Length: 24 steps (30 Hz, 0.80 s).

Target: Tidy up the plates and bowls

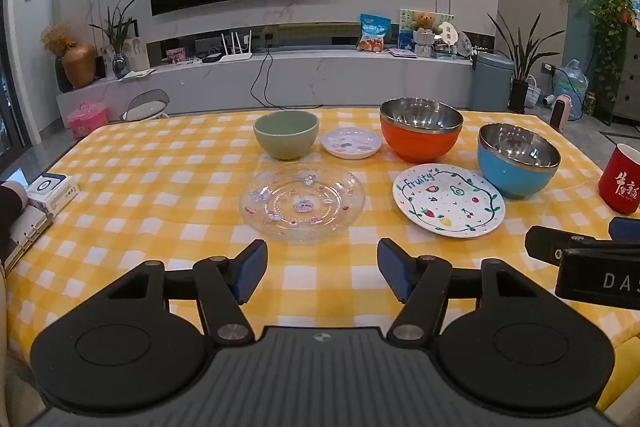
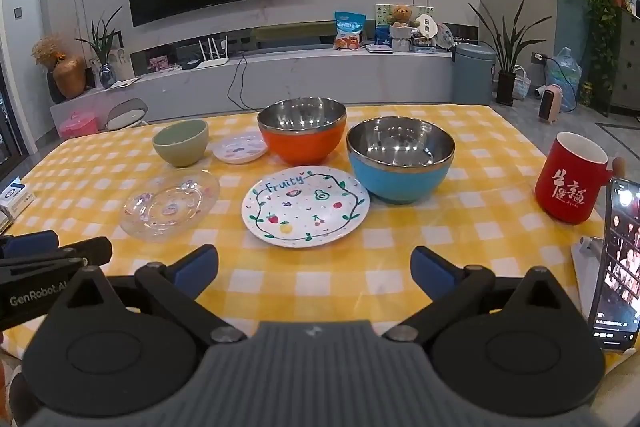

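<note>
On the yellow checked tablecloth [image 1: 160, 187] stand a green bowl [image 1: 286, 140], a small white saucer [image 1: 351, 143], an orange steel-lined bowl [image 1: 421, 131], a blue steel-lined bowl [image 1: 518, 161], a clear glass plate [image 1: 302, 203] and a white "Fruity" plate [image 1: 449, 199]. My left gripper [image 1: 322, 269] is open and empty, just in front of the glass plate. My right gripper [image 2: 314, 273] is open and empty, in front of the Fruity plate [image 2: 305, 206], with the blue bowl [image 2: 400, 161], orange bowl [image 2: 302, 135], green bowl [image 2: 181, 143], saucer [image 2: 240, 147] and glass plate [image 2: 170, 205] beyond.
A red mug [image 2: 570, 179] stands at the right, with a phone on a stand [image 2: 618, 259] near it. A small box [image 1: 52, 193] and a binder lie at the left edge. The right gripper's body [image 1: 588, 259] shows at the right of the left wrist view.
</note>
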{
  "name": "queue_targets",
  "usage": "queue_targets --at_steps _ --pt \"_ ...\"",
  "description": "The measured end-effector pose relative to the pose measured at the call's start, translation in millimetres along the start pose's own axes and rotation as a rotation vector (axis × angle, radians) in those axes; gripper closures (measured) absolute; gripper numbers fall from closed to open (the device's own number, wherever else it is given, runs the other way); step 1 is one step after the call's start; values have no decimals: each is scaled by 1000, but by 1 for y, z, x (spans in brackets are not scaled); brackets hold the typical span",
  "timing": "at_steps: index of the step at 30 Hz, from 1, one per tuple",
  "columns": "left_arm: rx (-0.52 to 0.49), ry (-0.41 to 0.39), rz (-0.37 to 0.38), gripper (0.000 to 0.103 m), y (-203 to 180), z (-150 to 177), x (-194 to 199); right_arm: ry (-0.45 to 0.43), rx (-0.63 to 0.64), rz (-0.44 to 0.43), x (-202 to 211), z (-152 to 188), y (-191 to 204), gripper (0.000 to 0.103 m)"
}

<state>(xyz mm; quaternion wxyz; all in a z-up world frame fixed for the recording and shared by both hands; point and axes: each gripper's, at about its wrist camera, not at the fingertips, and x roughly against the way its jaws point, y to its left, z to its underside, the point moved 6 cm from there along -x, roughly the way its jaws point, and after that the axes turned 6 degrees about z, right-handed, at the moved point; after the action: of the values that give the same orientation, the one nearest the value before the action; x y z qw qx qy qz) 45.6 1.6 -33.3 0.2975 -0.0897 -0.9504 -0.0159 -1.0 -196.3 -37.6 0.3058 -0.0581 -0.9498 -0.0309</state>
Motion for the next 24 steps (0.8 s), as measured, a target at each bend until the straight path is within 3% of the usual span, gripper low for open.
queue_targets --at_steps 24 --pt "1 13 7 28 -2 6 -3 10 0 10 -2 1 -1 3"
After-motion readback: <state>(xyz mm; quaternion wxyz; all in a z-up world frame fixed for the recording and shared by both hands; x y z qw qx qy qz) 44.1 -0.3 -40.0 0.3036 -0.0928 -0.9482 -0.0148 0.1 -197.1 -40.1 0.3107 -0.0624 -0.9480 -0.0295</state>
